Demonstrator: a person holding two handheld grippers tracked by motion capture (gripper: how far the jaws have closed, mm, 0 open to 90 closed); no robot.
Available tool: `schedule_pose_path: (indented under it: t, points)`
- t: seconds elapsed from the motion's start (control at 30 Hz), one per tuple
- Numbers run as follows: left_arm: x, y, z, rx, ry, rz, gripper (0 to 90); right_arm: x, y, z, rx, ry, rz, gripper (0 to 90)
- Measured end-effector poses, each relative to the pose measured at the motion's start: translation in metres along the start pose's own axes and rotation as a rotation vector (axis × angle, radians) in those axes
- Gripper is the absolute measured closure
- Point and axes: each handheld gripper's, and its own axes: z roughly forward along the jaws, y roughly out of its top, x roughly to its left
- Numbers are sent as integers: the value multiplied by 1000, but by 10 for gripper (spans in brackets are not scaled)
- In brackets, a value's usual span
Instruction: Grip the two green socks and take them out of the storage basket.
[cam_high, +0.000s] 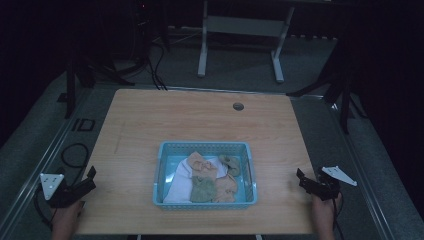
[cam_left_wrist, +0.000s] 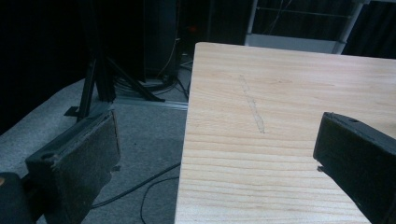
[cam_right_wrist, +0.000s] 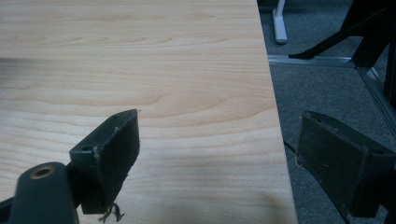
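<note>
I have both grippers parked wide open with nothing between the jaws: left gripper (cam_high: 91, 177) at the table's (cam_high: 150, 115) near-left edge, right gripper (cam_high: 300, 176) at its near-right edge. The blue basket (cam_high: 160, 175) of folded cloths (cam_high: 202, 175) sits between them, well apart from both.

Quick count from my end: one wooden table (cam_high: 150, 120), one light blue basket (cam_high: 162, 170) near the middle of it, and I make out roughly five cloths piled inside: one white (cam_high: 179, 182), one green (cam_high: 203, 190), two peachy-orange (cam_high: 200, 162) and one greyish-olive (cam_high: 231, 164) at the far right corner. Two grippers, left (cam_high: 91, 178) and right (cam_high: 301, 178), and one cable hole (cam_high: 238, 106) on the far side
</note>
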Motion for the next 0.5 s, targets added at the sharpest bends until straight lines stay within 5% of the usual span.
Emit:
schedule_pose_path:
  t: [0.5]
  points:
    - [0,0,1,6,5,-3,7,1,1,2,47,34,-25,132]
